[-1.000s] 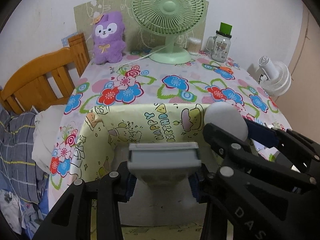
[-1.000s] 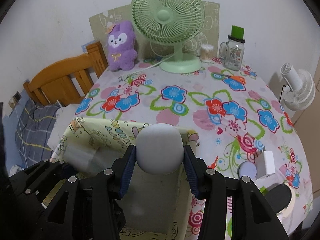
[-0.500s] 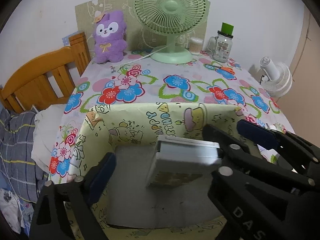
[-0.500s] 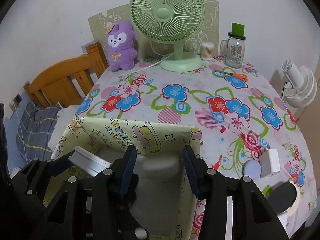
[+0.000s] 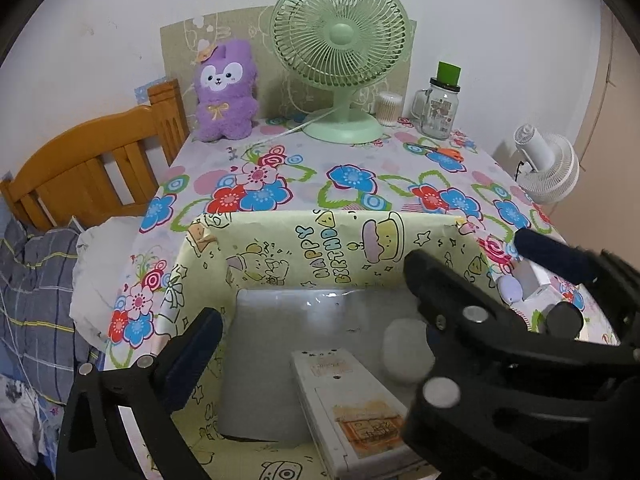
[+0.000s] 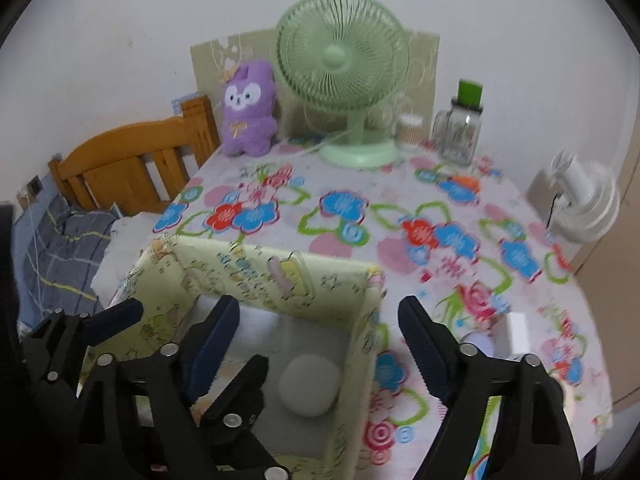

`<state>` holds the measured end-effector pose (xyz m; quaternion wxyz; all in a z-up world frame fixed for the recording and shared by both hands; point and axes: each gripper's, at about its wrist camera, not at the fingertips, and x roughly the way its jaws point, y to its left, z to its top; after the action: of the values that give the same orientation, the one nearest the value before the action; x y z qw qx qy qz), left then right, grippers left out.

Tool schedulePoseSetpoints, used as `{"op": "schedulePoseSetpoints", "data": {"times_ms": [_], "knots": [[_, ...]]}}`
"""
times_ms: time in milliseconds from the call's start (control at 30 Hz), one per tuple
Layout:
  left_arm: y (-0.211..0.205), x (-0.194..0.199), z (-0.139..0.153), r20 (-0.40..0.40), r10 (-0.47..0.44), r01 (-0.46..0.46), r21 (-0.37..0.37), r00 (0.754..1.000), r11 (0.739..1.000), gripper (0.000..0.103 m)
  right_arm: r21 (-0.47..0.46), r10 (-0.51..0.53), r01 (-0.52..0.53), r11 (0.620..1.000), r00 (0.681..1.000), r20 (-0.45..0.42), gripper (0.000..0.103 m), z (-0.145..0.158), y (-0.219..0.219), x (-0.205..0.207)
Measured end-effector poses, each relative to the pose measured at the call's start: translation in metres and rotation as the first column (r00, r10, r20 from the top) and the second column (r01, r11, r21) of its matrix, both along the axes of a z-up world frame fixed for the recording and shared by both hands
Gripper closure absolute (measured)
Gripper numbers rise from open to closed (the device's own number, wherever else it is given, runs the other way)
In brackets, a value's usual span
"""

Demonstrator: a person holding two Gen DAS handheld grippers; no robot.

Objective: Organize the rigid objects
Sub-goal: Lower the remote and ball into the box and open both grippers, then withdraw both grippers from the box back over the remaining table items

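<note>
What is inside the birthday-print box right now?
Inside the birthday-print box lie a white egg-shaped object and a flat white rectangular device. The grippers cover the near corners, so anything there is hidden.

Even, soft indoor light; fisheye edges bend — right wrist view motion-blurred.

You had the box (image 5: 320, 240) sitting low in the frame on the near part of the worktop (image 5: 360, 160). Inside it, the flat case (image 5: 348, 408) lay at lower centre, with the rounded object (image 5: 404, 348) just to its right. Behind the box, along the top of the frame, the plush toy (image 5: 226, 96) stood left of the fan (image 5: 340, 60), and the jar (image 5: 440, 108) right of it. The bed (image 5: 40, 280) lay at the left edge.
</note>
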<state>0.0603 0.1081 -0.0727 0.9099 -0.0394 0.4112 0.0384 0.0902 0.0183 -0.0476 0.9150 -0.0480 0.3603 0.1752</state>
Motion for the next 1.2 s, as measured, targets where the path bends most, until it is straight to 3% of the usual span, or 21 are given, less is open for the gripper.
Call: {"op": "schedulePoseSetpoints", "data": {"times_ms": [400,633,867,1200], "knots": [[-0.027,-0.015,0.012,0.039,-0.015,0.015,0.006,0.999,1.0,0.0,0.006,-0.047,0.047,0.999,0.998,0.029,0.011,0.011,-0.037,-0.016],[-0.04,-0.017,0.012,0.009,-0.024,0.025,-0.077,1.0,0.997,0.0,0.051,-0.066,0.066,0.997,0.998,0.013,0.01,0.015,-0.062,-0.022],[-0.059,-0.018,0.015,0.005,0.001,-0.001,-0.03,1.0,1.0,0.0,0.055,-0.091,0.09,0.994,0.996,0.019,0.01,0.016,-0.087,-0.026],[-0.092,-0.021,0.023,0.051,-0.032,0.032,0.017,0.998,0.999,0.0,0.061,-0.128,0.125,0.99,0.991,0.037,0.01,0.019,-0.124,-0.032]]}}
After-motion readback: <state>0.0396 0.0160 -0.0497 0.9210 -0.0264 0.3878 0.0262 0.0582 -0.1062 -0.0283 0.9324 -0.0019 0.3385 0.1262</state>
